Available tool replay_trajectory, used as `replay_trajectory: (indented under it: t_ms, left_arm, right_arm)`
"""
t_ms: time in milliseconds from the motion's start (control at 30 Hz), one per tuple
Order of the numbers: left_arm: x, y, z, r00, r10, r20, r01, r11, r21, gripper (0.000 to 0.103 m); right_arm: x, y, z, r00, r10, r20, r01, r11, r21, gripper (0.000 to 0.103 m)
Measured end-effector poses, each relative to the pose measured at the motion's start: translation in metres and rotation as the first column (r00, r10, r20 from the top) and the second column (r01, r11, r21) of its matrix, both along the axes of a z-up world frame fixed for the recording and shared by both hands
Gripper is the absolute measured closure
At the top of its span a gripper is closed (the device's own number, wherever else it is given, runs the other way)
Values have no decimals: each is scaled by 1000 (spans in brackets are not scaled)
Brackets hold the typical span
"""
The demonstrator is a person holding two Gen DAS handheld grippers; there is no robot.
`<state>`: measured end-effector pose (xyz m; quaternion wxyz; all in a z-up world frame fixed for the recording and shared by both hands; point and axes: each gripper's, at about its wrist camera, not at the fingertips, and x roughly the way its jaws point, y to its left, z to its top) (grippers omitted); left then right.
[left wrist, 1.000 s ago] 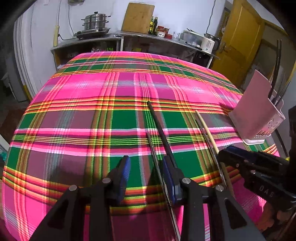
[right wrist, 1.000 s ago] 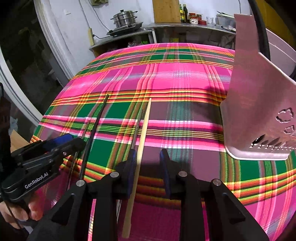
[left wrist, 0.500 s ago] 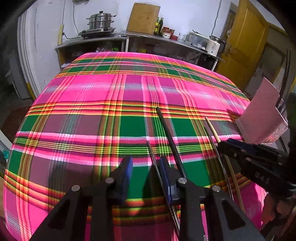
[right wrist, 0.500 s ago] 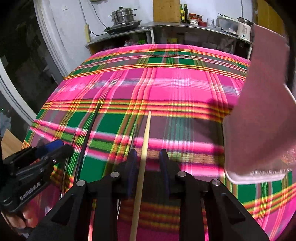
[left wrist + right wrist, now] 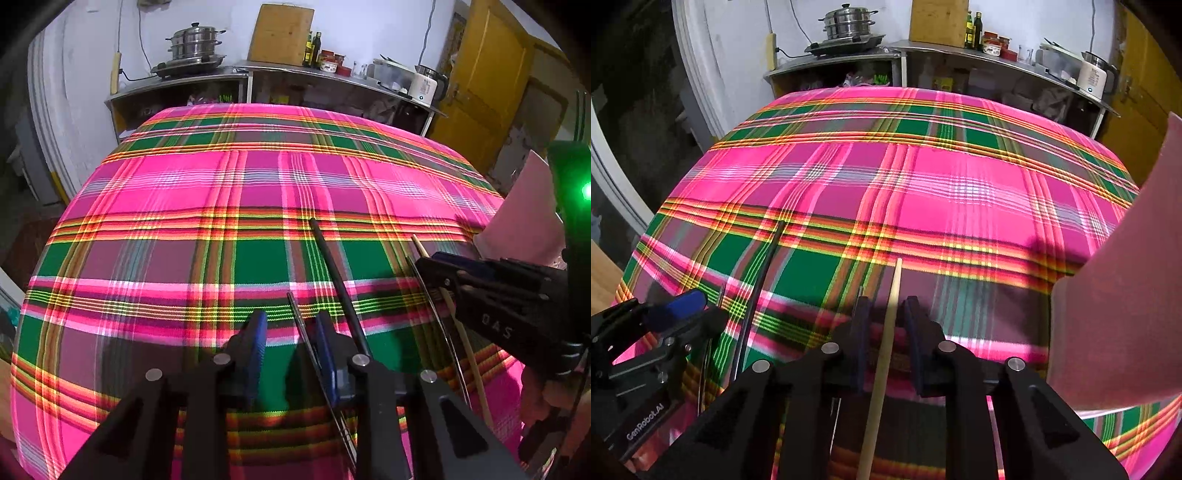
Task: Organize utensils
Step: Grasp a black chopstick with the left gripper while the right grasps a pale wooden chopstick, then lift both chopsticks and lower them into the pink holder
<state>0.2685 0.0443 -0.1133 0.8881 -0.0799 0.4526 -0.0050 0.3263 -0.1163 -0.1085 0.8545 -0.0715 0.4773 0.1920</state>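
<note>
Nearest in the left wrist view, the left gripper (image 5: pixel 290 345) points down at the plaid tablecloth (image 5: pixel 207 192). Its jaws are closing with a gap between the blue pads, and a thin metal chopstick (image 5: pixel 306 332) lies between them, close against the pad on the 3 o'clock side. I cannot tell if it is pressed. A black chopstick (image 5: pixel 338 284) runs just outside that pad toward 12 o'clock.

In the right wrist view the right gripper (image 5: pixel 884 321) is closing too. A pale wooden chopstick (image 5: pixel 886 343) lies lengthwise between its pads with a sliver of space on each side, its tip toward 12 o'clock on the cloth.

At 3 o'clock stands the pink utensil holder (image 5: pixel 1126 295), near the right gripper.

Farthest, at 12 o'clock, a steel counter (image 5: pixel 236 72) carries a stacked steamer pot (image 5: pixel 194 42)
</note>
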Motion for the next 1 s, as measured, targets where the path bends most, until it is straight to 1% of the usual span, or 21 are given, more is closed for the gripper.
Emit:
replay_trajectory:
  t_ms: [33,200,267,400,500,600,733,1000]
  left_arm:
    - [0,-1,0,1000,3,-1,-3,1000,7,79]
    - [-2,-2,0,1000,0,-6,0,1000,2,93]
    - [-2,-2,0,1000,1,-6,-1,1000,3,94]
    - [0,2,1,1000,-3,-16,3,1000,-18,99]
    - [-1,4,3,1000,-2,-17,1,999,-38,99]
    - [-4,5,11,1000,-6,-2,6,999,-53,99]
    - [-13,6,31,999,-20,35,22,998,-66,99]
    - [-36,8,81,991,-47,122,57,995,-76,99]
  right_arm:
    - [1,0,0,1000,0,-1,0,1000,2,95]
    - [1,2,0,1000,12,-2,-12,1000,5,97]
    - [1,2,1,1000,13,-5,-13,1000,11,97]
    - [-2,1,5,1000,17,-6,-17,999,32,97]
    - [-6,-1,13,1000,18,5,-19,998,52,97]
    - [-12,-4,26,999,22,28,-24,997,67,97]
    - [-22,-10,49,998,25,66,-31,995,91,97]
    - [-49,-28,97,989,18,146,-39,989,140,97]
